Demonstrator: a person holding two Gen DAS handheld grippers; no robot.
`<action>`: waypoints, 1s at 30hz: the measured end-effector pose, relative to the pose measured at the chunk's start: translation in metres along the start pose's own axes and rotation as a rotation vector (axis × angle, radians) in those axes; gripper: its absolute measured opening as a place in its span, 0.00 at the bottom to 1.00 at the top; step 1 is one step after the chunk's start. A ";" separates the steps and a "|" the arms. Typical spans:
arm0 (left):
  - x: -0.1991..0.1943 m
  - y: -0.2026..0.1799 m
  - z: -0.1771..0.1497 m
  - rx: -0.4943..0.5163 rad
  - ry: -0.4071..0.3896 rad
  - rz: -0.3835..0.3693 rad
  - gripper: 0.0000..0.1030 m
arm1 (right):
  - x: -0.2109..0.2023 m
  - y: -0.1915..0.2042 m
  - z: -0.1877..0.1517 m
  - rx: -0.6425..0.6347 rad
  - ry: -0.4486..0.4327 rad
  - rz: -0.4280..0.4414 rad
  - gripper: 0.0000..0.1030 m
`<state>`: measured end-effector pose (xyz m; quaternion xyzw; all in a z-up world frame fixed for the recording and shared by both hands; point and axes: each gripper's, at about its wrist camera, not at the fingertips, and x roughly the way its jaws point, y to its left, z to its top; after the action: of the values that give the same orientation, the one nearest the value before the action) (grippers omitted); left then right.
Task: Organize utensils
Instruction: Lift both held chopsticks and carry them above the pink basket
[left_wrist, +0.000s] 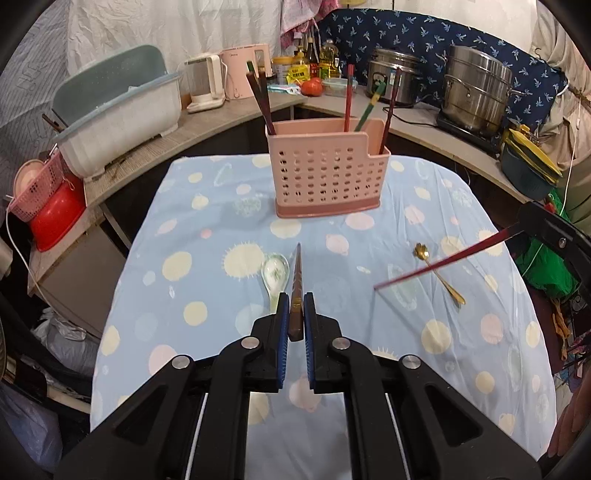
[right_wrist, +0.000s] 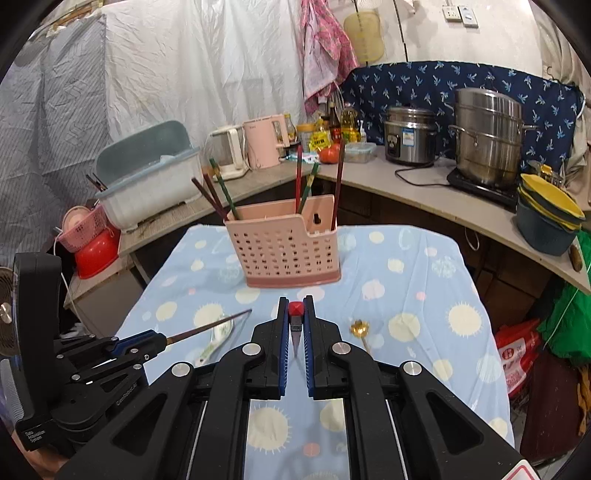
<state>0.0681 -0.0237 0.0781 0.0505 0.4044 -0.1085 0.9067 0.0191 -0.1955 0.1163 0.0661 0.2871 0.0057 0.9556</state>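
1. The left gripper (left_wrist: 296, 306) is clamped on a brown chopstick (left_wrist: 296, 280). Its near end hides between the pads.
2. The right gripper (right_wrist: 296, 314) is clamped on a red chopstick (left_wrist: 439, 260). In the right wrist view only its red end cap shows.
3. The pink holder (left_wrist: 328, 177) stands at the far middle of the table (left_wrist: 461, 343), with more chopsticks inside.
4. A white spoon (left_wrist: 275, 275) lies near left, partly hidden by the gripper. A gold spoon (left_wrist: 437, 273) lies right, under the red chopstick.
5. Bare cloth lies between the spoons and the holder.
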 end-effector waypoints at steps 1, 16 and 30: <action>-0.002 0.001 0.004 0.004 -0.009 0.006 0.08 | -0.001 0.000 0.003 0.001 -0.008 0.000 0.07; -0.018 0.023 0.039 0.007 -0.085 0.007 0.08 | 0.004 0.002 0.015 0.007 -0.023 0.015 0.07; 0.053 0.020 -0.050 -0.016 0.135 -0.065 0.16 | -0.001 0.000 0.008 0.029 -0.016 0.018 0.07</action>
<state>0.0714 -0.0038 0.0056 0.0371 0.4671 -0.1311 0.8737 0.0225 -0.1964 0.1241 0.0826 0.2790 0.0096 0.9567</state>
